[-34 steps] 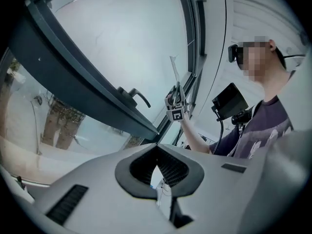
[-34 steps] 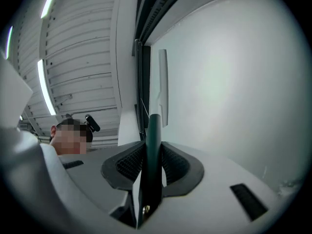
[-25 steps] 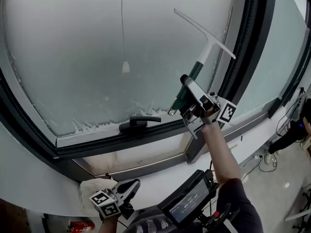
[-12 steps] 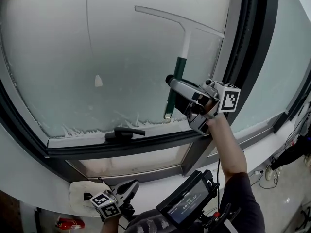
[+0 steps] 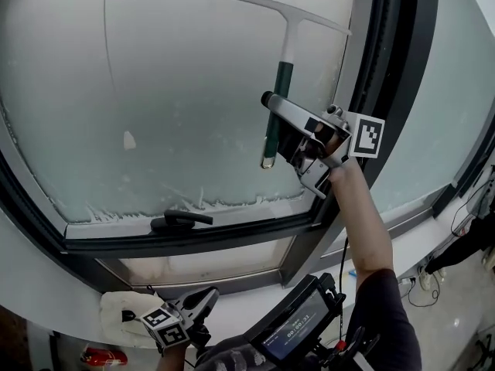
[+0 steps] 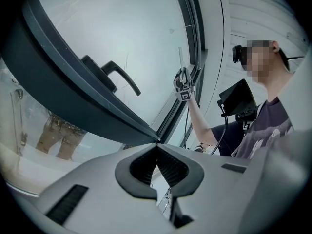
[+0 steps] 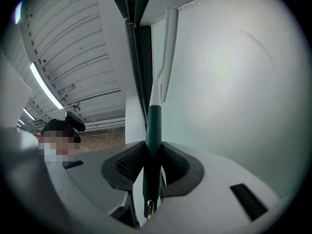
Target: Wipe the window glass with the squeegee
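**Up on the pane, squeegee gripped**

Right gripper (image 5: 277, 126) (image 7: 153, 167) fingers clamp the green handle of the squeegee (image 5: 288, 41) (image 7: 155, 126). Its blade lies high on the frosted window glass (image 5: 178, 91), near the right frame (image 5: 387, 76). Left gripper (image 5: 203, 298) (image 6: 158, 165) hangs low, near left, fingers pressed together, empty.

The left hand-held gripper (image 6: 157, 149) fills the foreground, its jaws pressed together with nothing between them. Just above it is a dark window frame (image 6: 63, 89) with a black window handle (image 6: 117, 76). Farther ahead, a person's arm (image 6: 197, 122) holds the right hand-held gripper (image 6: 182, 87) up against the frosted glass (image 6: 126, 23).
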### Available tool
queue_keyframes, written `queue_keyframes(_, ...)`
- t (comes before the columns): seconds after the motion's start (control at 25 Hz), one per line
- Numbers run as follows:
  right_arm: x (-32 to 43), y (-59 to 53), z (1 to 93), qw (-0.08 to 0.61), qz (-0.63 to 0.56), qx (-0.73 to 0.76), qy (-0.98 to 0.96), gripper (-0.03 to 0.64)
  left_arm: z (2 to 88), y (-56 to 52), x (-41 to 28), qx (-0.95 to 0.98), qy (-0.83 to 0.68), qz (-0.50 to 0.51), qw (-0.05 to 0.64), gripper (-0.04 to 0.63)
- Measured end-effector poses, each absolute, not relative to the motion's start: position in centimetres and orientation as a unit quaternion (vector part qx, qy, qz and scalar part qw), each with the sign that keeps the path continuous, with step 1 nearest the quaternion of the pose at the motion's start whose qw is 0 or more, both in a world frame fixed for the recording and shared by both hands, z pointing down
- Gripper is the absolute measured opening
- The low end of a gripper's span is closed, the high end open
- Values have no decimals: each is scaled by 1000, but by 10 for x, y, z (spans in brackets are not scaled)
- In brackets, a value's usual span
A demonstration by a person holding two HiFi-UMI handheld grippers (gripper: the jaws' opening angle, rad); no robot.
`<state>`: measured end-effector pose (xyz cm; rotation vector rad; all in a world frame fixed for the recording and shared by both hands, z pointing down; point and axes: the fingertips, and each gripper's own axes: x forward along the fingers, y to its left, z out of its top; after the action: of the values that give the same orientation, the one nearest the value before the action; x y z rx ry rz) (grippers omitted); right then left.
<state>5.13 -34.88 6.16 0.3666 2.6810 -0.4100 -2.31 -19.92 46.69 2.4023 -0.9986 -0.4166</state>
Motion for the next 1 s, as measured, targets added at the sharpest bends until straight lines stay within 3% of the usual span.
queue_keyframes(0.6,88,-364,44,324,-171,68,928,97,471,-207,-2,890,-349,-135,261,5)
queue_keyframes(1.0,90,-366,47,343,-177,70,920,97,475,-190,-11,887,-352,-128,269,5)
